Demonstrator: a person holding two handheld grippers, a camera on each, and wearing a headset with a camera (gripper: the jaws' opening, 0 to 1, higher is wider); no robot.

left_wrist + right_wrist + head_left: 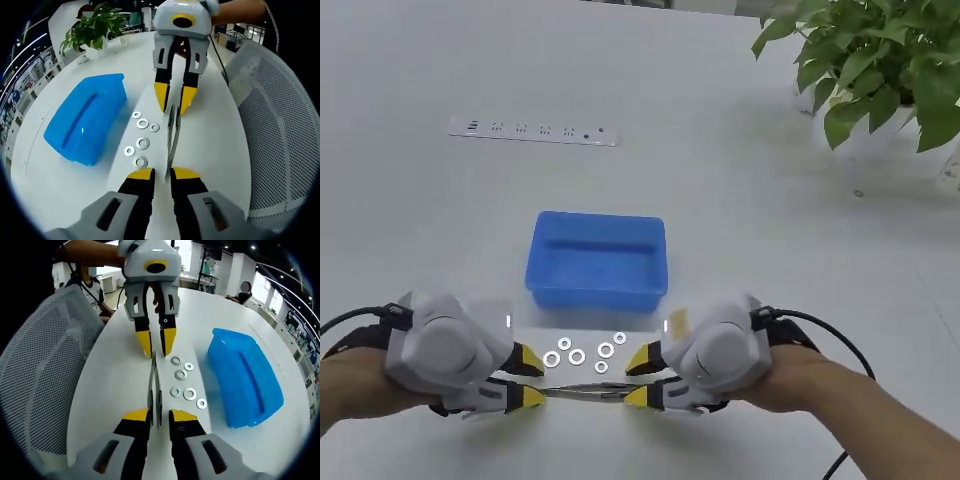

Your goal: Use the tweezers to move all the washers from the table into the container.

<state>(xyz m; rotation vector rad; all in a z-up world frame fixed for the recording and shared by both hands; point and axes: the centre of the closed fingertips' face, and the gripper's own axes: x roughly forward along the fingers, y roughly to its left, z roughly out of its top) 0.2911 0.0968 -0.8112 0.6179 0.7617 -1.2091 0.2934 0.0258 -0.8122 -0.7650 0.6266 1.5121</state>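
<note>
My left gripper (527, 378) and my right gripper (643, 378) face each other on the near side of the blue container (596, 296), each with its jaws parted a little and straddling one end of the tweezers (585, 391); neither has closed on them, so far as I can tell, and they lie flat on the table (770, 260). The six washers (578, 355) lie loose between the tweezers and the container's front wall, none inside it.

The risk, I judge, is in the lift: thin steel on a smooth top may skate out from a closing jaw, or swing into the washers and scatter them (two grippers pulling at once could also twist it); the washers are flat and small, so one may flick away from the tips.

Beyond the container lies a power strip (532, 130), well apart; a potted plant (868, 60) stands far off to the container's right; nothing bars the short way in but the container's own front wall, which a carried washer must clear.
</note>
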